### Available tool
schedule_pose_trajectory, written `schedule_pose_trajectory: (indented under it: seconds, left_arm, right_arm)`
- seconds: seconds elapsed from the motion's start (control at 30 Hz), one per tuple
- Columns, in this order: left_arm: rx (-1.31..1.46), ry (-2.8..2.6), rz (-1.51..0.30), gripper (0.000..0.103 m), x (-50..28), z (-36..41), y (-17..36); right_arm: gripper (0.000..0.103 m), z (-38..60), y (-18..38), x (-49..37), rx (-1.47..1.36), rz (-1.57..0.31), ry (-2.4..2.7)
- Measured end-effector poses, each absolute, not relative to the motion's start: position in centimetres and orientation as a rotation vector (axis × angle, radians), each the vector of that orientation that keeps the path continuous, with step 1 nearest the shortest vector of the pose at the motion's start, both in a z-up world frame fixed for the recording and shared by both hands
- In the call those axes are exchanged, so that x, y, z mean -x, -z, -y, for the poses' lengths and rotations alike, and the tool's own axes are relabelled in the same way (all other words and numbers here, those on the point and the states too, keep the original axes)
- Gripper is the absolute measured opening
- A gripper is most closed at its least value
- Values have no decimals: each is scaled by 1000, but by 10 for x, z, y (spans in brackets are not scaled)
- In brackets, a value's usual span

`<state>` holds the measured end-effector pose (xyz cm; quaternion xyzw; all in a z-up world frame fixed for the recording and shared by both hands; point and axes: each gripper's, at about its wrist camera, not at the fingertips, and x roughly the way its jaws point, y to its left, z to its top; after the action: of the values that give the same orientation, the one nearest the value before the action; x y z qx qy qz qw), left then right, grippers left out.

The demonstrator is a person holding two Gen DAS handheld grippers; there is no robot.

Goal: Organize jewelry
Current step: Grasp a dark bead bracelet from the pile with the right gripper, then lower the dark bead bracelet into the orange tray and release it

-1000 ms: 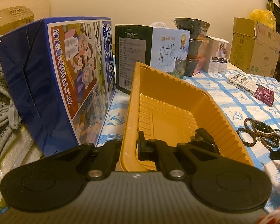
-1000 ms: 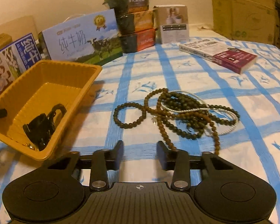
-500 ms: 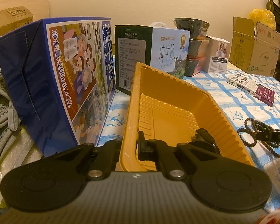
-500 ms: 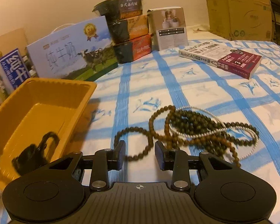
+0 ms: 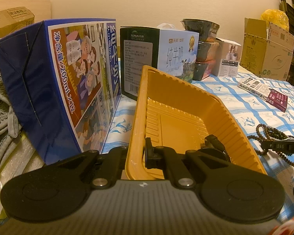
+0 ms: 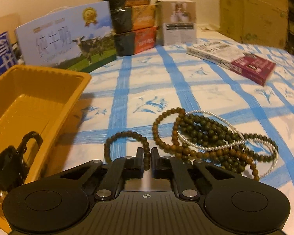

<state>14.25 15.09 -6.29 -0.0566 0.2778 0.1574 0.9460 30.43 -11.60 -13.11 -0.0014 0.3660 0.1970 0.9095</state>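
Note:
My left gripper point(image 5: 135, 152) is shut on the near wall of an orange plastic tray point(image 5: 178, 117), one finger inside and one outside. A black watch point(image 5: 213, 146) lies in the tray; it also shows in the right wrist view point(image 6: 13, 156), as does the tray point(image 6: 39, 90). A pile of brown and green bead necklaces with a silver chain point(image 6: 205, 135) lies on the blue checked cloth. My right gripper point(image 6: 147, 156) is shut on a strand of the brown beads point(image 6: 145, 148) at the pile's near left. The right gripper's finger shows in the left wrist view point(image 5: 280, 145) over the beads point(image 5: 272, 133).
A blue milk carton box point(image 5: 64, 82) stands just left of the tray. A second milk box point(image 6: 68, 39), stacked bowls point(image 6: 133, 19) and a small white box point(image 6: 178, 21) line the back. A book point(image 6: 237, 60) lies at far right. Cardboard boxes point(image 5: 268, 47) stand behind.
My right gripper moved forward to the bead pile and closed its fingers on a brown bead strand. The left gripper stayed clamped on the tray wall.

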Motion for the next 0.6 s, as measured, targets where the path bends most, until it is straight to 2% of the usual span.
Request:
schedule_pose_trajectory:
  seconds: [0.2, 0.6]
  left_arm:
    - [115, -319, -565, 4, -143, -150, 62]
    - [128, -321, -561, 4, -141, -151, 66]
  right_arm:
    - [7, 125, 112, -288, -46, -709, -462]
    - [7, 119, 25, -248, -181, -569, -618]
